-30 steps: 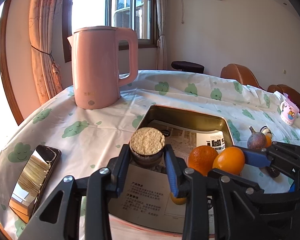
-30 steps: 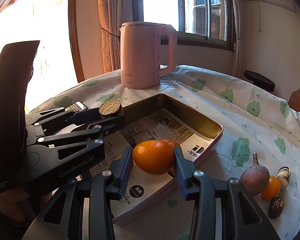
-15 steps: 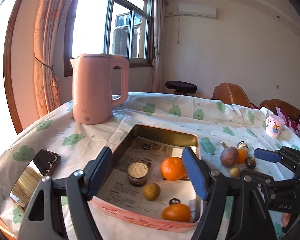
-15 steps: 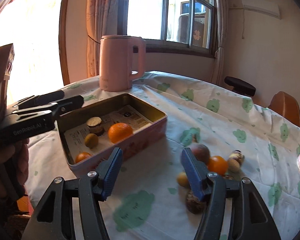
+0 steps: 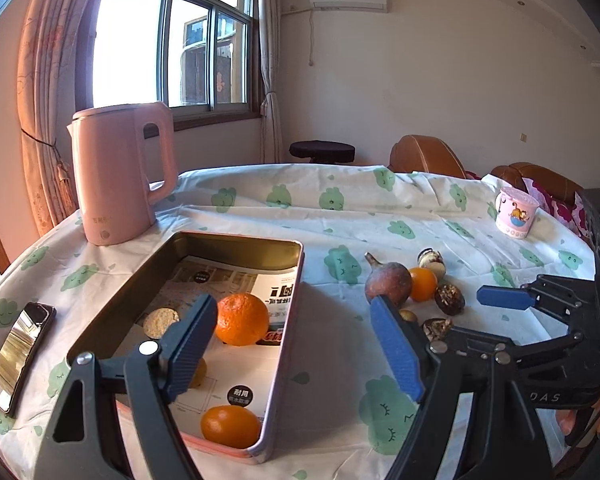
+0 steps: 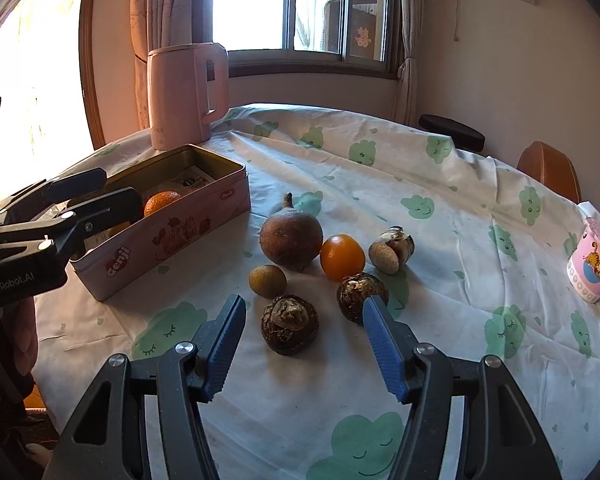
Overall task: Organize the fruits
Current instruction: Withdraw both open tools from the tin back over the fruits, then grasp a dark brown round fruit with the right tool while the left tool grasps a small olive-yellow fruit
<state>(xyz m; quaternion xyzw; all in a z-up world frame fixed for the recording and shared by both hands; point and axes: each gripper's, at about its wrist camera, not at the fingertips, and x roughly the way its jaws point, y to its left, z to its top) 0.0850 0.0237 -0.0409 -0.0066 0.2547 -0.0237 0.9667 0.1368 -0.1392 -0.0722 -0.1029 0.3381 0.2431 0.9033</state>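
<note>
A pink tin box [image 5: 284, 320] [image 6: 172, 236] holds an orange [image 5: 242, 319], a smaller orange [image 5: 230, 426] and a brown cut fruit [image 5: 160, 322]. My left gripper [image 5: 296, 348] is open and empty above the box's right rim. My right gripper [image 6: 300, 344] is open and empty over loose fruit on the tablecloth: a dark knobbly fruit [image 6: 290, 325] between its fingers, another [image 6: 360, 294], a small brown fruit [image 6: 267, 280], a large brown fruit [image 6: 291, 236], a small orange [image 6: 342, 257] and a split fruit [image 6: 392, 250].
A pink kettle [image 5: 120, 172] [image 6: 186, 92] stands behind the box. A phone [image 5: 18, 356] lies at the table's left edge. A pink cup [image 5: 516, 212] [image 6: 594, 264] stands far right. Chairs and a stool stand behind the table.
Both grippers let go their fruit into the box and opened. The left pulled back above the box. The right swung right to the loose fruit on the cloth.
</note>
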